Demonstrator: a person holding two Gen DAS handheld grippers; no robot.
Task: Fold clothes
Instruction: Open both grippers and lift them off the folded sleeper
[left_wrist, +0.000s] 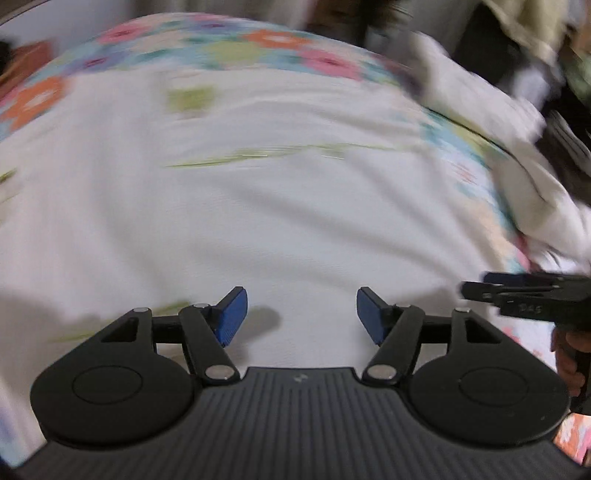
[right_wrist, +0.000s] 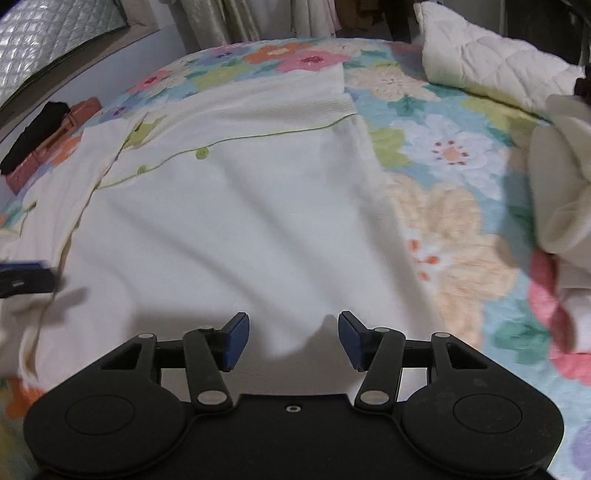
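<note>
Left wrist view: pic is smeared w/ blur, but the left gripper (left_wrist: 302, 314) reads fine. Its jaws stand apart, nothing between the blue pads, just white cloth underneath. That cloth is the white garment (left_wrist: 221, 206), spread flat over the flowered bedspread (left_wrist: 266, 40) and filling most of the view. A thin green line of trim runs across it; detail beyond that is too blurred to call. At the right edge the other tool pokes in, w/ a bit of the person's hand (left_wrist: 569, 354) on its handle. A pale heap of other fabric sits along the far right.

Right wrist view: much sharper. The right gripper (right_wrist: 294, 341) is also released, pads apart, empty, hovering low over the near part of the garment. Here the garment shows green trim and two green buttons (right_wrist: 201, 152); the far part looks folded across, and a flap lies over on the left side. A quilted white blanket (right_wrist: 491, 62) lies at the far right corner of the bed, and a cream bundle (right_wrist: 565, 177) sits near the right edge, apart from the garment. A red-brown box w/ something black on it is at the far left, off the bed.

My read: between folds. Both tools are free, nothing gripped, cloth lying settled. Next move prob needs each gripper down on a near corner or hem, pinching one layer only, then both lifting together and carrying the edge toward the far end so the fold lands square. Risk: grabbing bedspread along w/ the cloth.
</note>
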